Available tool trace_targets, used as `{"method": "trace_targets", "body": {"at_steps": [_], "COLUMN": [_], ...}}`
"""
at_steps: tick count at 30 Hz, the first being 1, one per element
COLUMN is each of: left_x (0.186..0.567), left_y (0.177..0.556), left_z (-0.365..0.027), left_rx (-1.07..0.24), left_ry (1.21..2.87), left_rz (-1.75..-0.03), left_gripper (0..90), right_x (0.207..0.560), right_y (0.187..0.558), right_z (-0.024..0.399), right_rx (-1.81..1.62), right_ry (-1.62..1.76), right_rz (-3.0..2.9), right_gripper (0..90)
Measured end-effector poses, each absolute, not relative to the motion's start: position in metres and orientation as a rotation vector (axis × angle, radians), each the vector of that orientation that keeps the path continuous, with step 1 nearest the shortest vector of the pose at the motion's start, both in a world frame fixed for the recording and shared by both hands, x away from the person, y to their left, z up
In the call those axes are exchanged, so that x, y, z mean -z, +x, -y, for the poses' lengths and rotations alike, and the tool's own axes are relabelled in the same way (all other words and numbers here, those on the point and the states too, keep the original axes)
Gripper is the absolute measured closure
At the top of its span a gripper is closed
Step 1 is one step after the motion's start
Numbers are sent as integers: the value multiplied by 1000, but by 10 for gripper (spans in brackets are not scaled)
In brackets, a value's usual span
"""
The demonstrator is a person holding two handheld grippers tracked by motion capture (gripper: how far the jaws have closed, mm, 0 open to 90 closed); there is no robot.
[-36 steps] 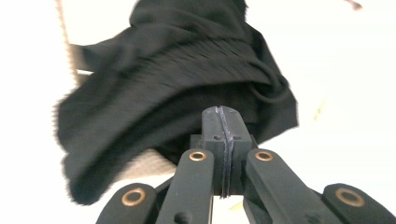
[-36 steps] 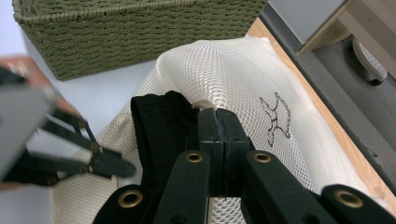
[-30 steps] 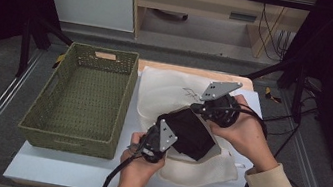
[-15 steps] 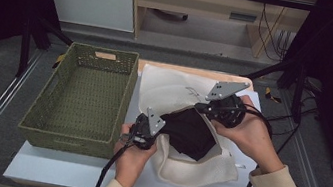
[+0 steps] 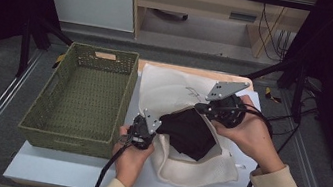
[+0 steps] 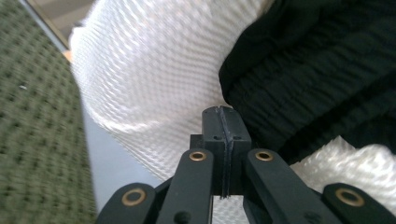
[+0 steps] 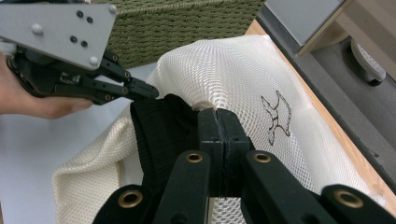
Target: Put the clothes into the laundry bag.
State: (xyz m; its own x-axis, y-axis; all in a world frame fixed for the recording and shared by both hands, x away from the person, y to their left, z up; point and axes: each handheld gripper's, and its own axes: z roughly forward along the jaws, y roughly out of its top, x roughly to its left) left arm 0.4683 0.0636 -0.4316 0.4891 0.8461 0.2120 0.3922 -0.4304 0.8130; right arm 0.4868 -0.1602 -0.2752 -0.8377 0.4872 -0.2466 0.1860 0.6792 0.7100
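My left gripper point(image 5: 148, 130) clamped on the black cloth point(image 5: 188, 133) edge, my right gripper point(image 5: 212, 109) clamped on its far edge, cloth stretched between them over the white mesh bag point(image 5: 192, 171) on the table point(image 5: 41, 167), green basket point(image 5: 83, 95) just beside the bag.

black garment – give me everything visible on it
The black garment is a dark ribbed knit, bunched and crumpled, stretched between the two grippers above the white mesh bag on the table. The left gripper has its jaws shut at one edge of it; the right gripper has its jaws shut at the opposite edge. Its lower part sits against the bag's opening, apparently partly inside. What kind of garment it is cannot be told.
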Motion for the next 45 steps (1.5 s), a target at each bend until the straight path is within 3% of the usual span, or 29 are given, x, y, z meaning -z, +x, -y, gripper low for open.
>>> {"method": "trace_targets", "body": {"at_steps": [5,25,45], "left_x": [430,419,437], "left_y": [464,442,458], "left_z": [-56,0,-5], "left_rx": [-756,-792,-775], "left_ry": [2020,2075,2076], "left_rz": [-988,-737,-774], "left_gripper": [900,900,900], "right_x": [275,273,280], "right_y": [487,485,486], "right_z": [159,152,150], "right_rx": [-976,-988,-983], "right_ry": [519,499,501], "right_rz": [-2477,-2487,-2491], "right_gripper": [900,900,900]}}
